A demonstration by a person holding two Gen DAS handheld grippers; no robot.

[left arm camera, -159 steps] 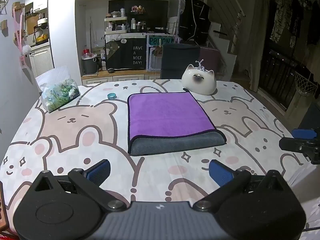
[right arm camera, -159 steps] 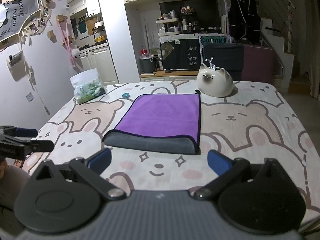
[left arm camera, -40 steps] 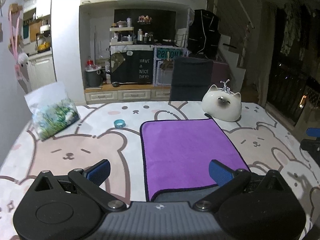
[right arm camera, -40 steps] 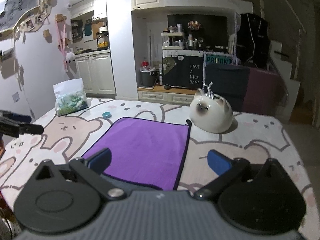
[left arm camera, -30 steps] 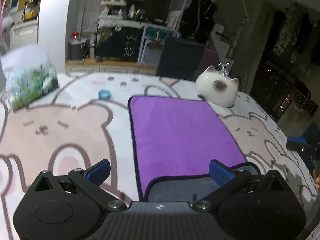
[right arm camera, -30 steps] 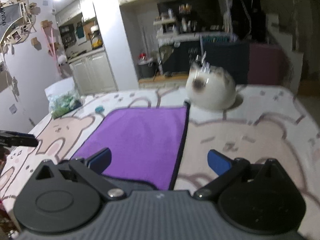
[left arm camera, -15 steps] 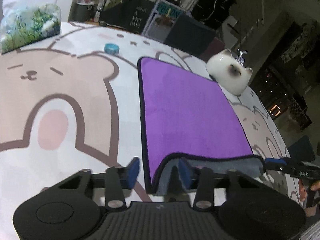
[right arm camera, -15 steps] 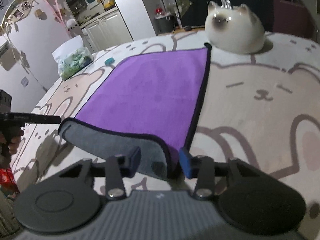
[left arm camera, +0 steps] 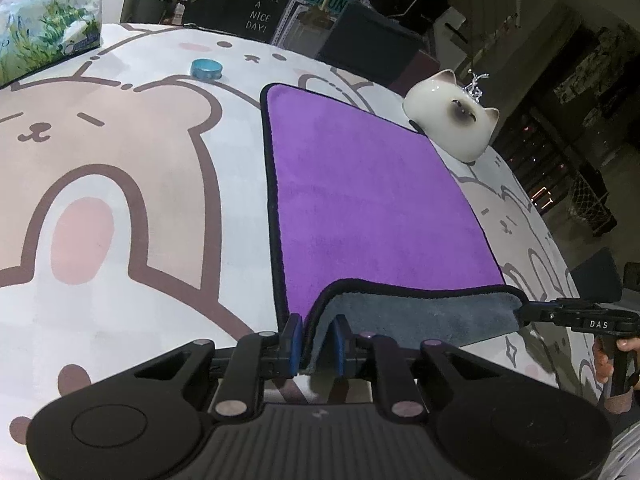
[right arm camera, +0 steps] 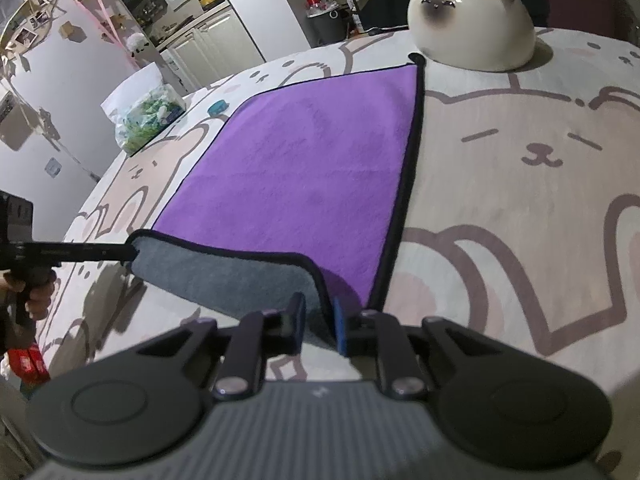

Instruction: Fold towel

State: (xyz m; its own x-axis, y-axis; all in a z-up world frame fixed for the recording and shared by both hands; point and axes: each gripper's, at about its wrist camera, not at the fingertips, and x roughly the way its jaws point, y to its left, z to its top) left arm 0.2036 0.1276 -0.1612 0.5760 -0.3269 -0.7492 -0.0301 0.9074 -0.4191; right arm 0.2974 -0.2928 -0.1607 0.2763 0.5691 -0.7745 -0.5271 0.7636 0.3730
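Left gripper [left arm camera: 314,340]: fingers nearly closed, pinching the near-left corner of the purple towel [left arm camera: 360,192]; grey underside of the fabric sits between the blue pads. Right gripper [right arm camera: 318,326]: same state, fingers clamped on the near-right corner, grey fold caught between them.

Towel lies ahead of both sets of fingers on the bear-print surface [left arm camera: 120,184], purple face up, black trim. Its near edge is lifted and curled over, grey backing showing along the strip between the two grippers. Far part of it looks flat on the surface.

Left wrist view: right gripper visible at the right end of the lifted edge, hand [left arm camera: 612,360] on its grip. Right wrist view: left gripper on the left end of that edge.

Beyond the fingers: cat-shaped ceramic figure [right arm camera: 472,20] just past the far-right towel corner, close to it; contact unclear. Small teal round item [left arm camera: 206,69] off the far-left corner, apart from the towel. Tissue pack [left arm camera: 44,28] further left.
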